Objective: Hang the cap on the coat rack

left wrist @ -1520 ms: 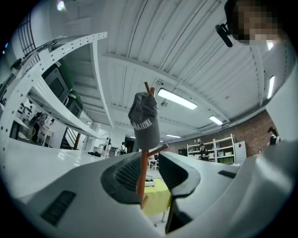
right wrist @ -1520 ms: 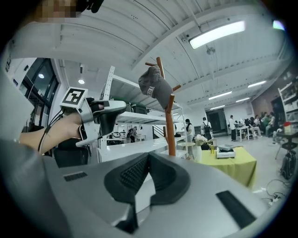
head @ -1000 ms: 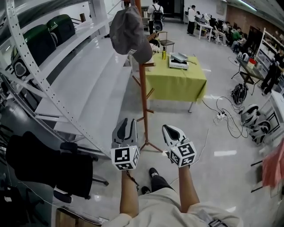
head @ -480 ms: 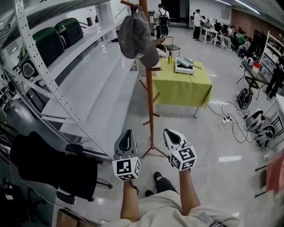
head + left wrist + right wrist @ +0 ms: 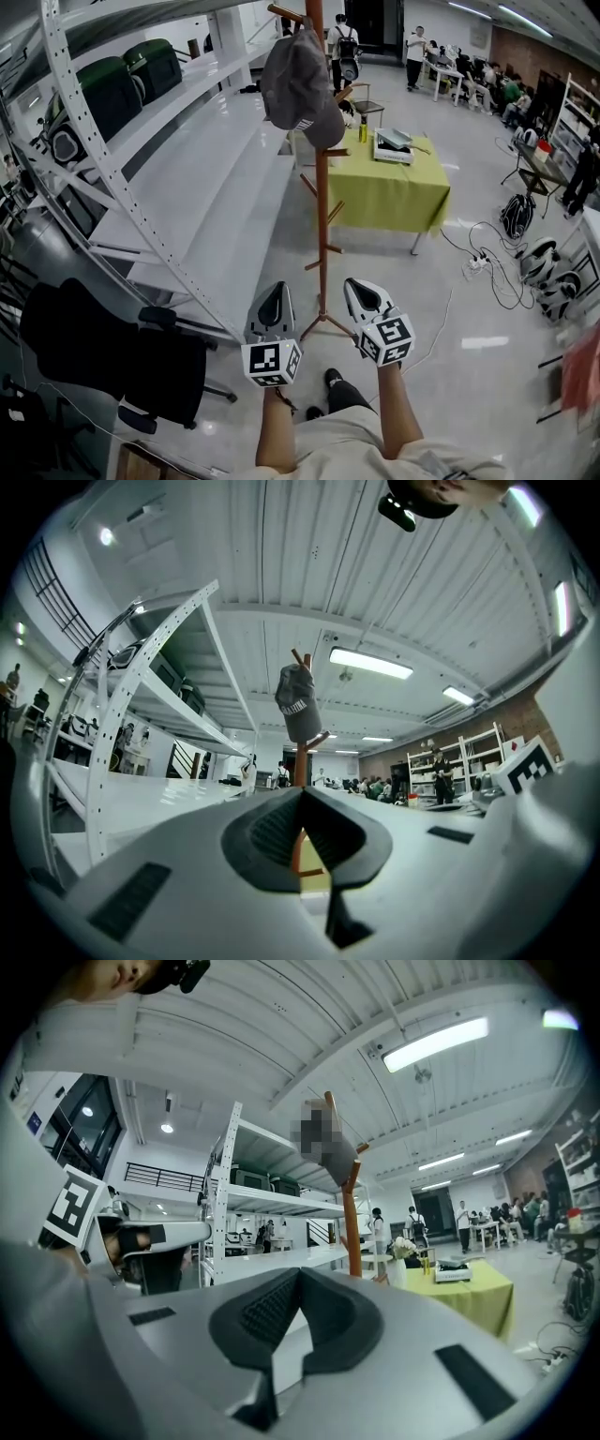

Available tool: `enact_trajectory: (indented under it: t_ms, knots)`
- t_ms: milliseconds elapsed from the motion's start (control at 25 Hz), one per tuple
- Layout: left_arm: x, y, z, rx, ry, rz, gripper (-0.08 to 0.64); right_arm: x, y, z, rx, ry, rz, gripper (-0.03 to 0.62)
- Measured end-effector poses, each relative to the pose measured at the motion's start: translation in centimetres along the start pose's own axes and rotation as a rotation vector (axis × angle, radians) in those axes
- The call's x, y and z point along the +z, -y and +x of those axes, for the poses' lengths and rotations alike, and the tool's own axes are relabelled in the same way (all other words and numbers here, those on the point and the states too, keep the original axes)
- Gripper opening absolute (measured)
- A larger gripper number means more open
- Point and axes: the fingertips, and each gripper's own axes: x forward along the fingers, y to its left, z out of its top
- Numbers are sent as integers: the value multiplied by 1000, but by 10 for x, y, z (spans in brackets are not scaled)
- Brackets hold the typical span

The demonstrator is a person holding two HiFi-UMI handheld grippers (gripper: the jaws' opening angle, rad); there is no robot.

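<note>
A grey cap [image 5: 298, 89] hangs on an upper peg of the brown wooden coat rack [image 5: 322, 187], free of both grippers. My left gripper [image 5: 274, 305] and right gripper [image 5: 366, 298] are held side by side low in the head view, well short of the rack's base. Both are shut with nothing between their jaws. The left gripper view looks over the closed left gripper [image 5: 302, 794] at the cap [image 5: 298, 705] on its pole. In the right gripper view, the cap [image 5: 328, 1143] and rack [image 5: 352, 1232] rise beyond the closed right gripper [image 5: 300, 1274].
White metal shelving [image 5: 187, 187] runs along the left. A table with a yellow-green cloth [image 5: 394, 183] stands behind the rack. A black chair [image 5: 94, 347] is at lower left. Cables and a power strip [image 5: 473, 267] lie on the floor to the right. People stand far back.
The left gripper's jaws have gone from open to shut on nothing. Both grippers have dropped slightly lower in the head view. The cap stays hanging on the rack.
</note>
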Motion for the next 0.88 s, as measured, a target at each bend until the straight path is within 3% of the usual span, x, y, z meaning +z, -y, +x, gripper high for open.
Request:
enact_trajectory:
  t_ms: [880]
  knots:
    - [-13, 2, 7, -8, -36, -18, 8, -4, 7, 3, -29, -7, 6, 5]
